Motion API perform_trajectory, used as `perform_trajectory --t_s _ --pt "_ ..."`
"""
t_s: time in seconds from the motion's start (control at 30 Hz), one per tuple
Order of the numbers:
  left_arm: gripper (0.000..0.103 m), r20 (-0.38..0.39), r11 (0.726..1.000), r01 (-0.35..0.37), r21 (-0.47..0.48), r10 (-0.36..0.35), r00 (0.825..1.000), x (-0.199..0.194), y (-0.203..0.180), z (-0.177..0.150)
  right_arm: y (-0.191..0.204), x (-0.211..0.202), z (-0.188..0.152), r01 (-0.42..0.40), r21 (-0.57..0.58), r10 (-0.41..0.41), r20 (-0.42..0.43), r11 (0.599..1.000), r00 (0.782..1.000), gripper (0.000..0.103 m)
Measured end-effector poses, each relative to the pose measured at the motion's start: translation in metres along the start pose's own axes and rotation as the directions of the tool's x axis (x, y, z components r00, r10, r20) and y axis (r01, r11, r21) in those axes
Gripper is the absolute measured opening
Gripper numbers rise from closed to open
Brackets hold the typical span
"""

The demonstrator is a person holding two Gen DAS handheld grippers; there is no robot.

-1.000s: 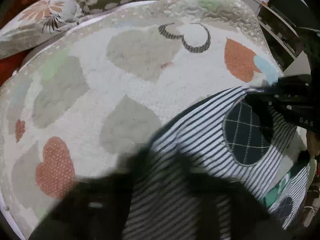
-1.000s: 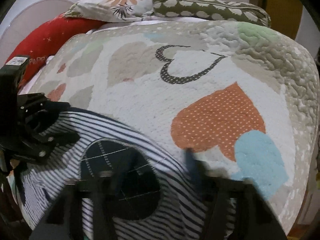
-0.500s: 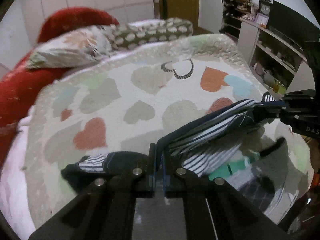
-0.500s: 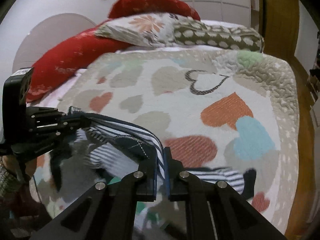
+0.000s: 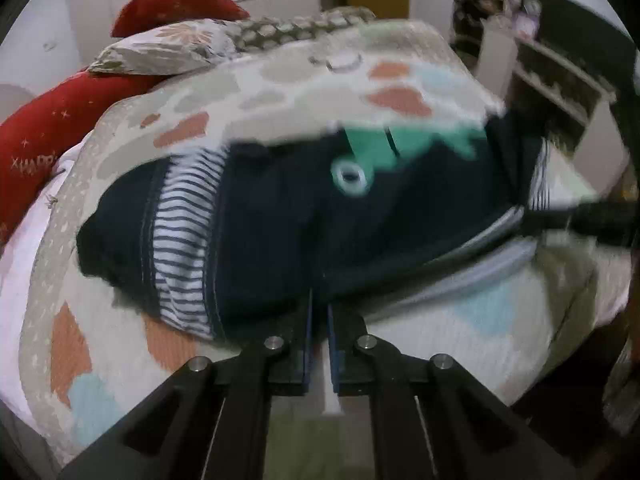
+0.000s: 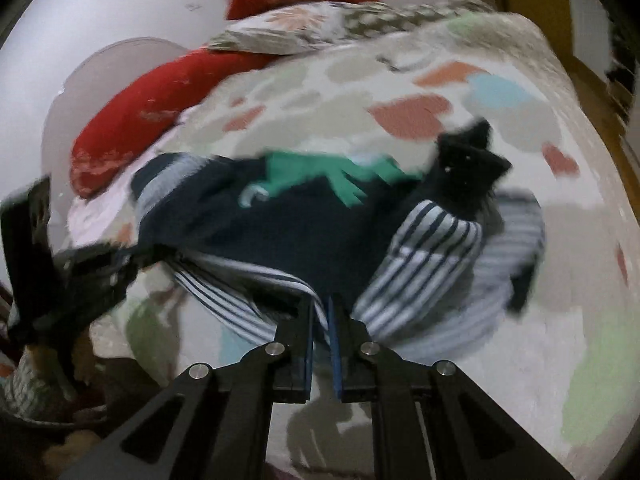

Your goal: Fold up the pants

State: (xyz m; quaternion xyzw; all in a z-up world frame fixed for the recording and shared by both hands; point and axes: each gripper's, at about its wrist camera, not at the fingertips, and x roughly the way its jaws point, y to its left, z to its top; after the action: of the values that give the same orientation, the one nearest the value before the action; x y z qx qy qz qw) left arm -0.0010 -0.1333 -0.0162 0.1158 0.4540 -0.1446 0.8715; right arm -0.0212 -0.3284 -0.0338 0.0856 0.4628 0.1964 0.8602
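Note:
The pants [image 5: 280, 216] are navy with white-striped panels and a green dinosaur patch [image 5: 384, 140]. They hang stretched in the air above the bed between both grippers. My left gripper [image 5: 319, 312] is shut on the pants' near edge. My right gripper [image 6: 320, 316] is shut on a striped edge of the pants [image 6: 296, 232]. A striped leg [image 6: 432, 248] swings loose at the right. Each gripper shows at the side of the other's view: the right one [image 5: 580, 216], the left one [image 6: 92, 276].
The heart-print quilt [image 5: 280, 88] covers the bed below. Red pillows [image 5: 48, 128] and patterned pillows [image 5: 180, 48] lie at the head. Shelves [image 5: 560, 80] stand to the right of the bed. A wooden door [image 6: 532, 8] is at the far right.
Both grippers have lifted and swung the pants, turning the dinosaur side into view. The pants were pulled taut between them, and the legs swing in blur over the quilt.

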Motion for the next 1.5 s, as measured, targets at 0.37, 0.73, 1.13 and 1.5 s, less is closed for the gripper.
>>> perform_trajectory --t_s 0.37,0.73,1.13,1.5 --pt "0.036 0.13 0.975 0.087 -0.203 -0.061 0.99 -0.053 0.066 0.009 -0.064 -0.069 0.013 0.051 0.29 -0.117 0.215 0.956 0.97 0.067" --pt "0.045 0.011 0.921 -0.107 -0.374 0.12 0.993 0.03 0.113 0.021 -0.058 -0.032 0.037 0.183 0.254 -0.223 0.139 0.95 0.965 0.006" --pt "0.051 0.016 0.918 -0.112 -0.38 0.127 0.992 0.024 0.101 0.007 -0.124 -0.063 -0.005 -0.056 0.508 -0.091 0.26 0.86 0.961 0.078" --pt "0.051 0.019 0.859 -0.077 -0.505 0.101 0.995 -0.002 0.12 -0.008 -0.104 -0.003 0.021 -0.054 0.435 -0.011 0.146 0.899 0.989 0.029"
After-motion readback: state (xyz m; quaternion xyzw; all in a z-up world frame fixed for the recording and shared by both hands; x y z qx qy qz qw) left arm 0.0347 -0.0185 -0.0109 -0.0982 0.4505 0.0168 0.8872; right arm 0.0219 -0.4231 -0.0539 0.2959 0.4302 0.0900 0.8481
